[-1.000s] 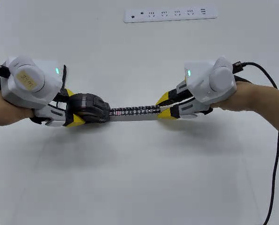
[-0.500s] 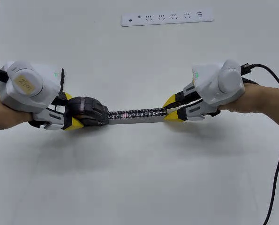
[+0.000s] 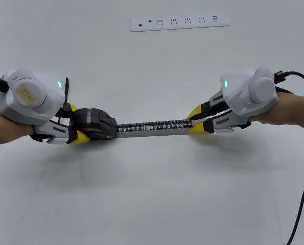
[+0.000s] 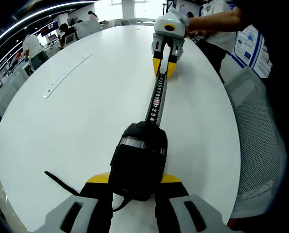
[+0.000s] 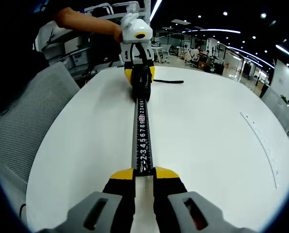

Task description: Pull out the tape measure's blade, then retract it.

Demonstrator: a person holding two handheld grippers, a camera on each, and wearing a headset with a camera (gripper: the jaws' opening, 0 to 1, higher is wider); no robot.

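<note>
The left gripper (image 3: 78, 122) pinches the black rounded plastic tape measure case (image 3: 96, 122) on the white table (image 3: 152, 194). The right gripper (image 3: 195, 120) is closed on the tip of the dark numbered metal blade (image 3: 152, 125). Since one second ago the grippers moved farther apart, so more blade is out; I judge the pulling is continuing and the retracting is still to come

Open-plan office: long white table (image 5: 207, 121), mesh chair (image 5: 32, 126), ceiling light strips (image 5: 217, 30), seated people (image 4: 31, 44) behind
</note>
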